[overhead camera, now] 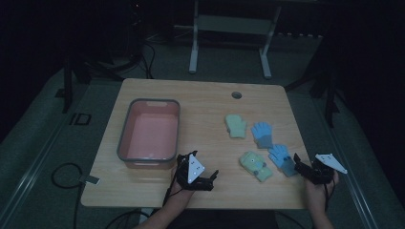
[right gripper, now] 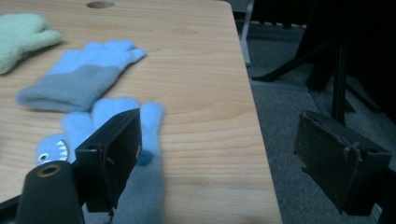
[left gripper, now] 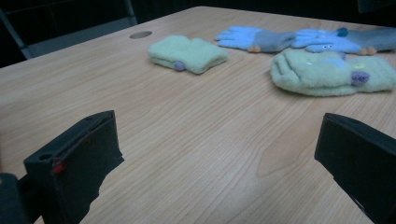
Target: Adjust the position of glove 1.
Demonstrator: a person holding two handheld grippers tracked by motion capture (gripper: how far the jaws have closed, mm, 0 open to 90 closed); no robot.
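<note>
Jaws wide apart and empty, the left gripper (overhead camera: 208, 177) hovers low over the table (overhead camera: 205, 107) near the green gloves (left gripper: 332, 72), while the right gripper (overhead camera: 302, 167), equally wide and empty, hangs beside a blue glove (right gripper: 144, 154) printed with shark teeth.

Two pale green gloves (overhead camera: 236, 126) and two blue, grey-cuffed gloves (overhead camera: 262, 134) are seen; the tub (overhead camera: 130, 128) is pink.

The floor mat (overhead camera: 79, 119), at nine o'clock of the table (overhead camera: 205, 102), bears the marking "ID".
</note>
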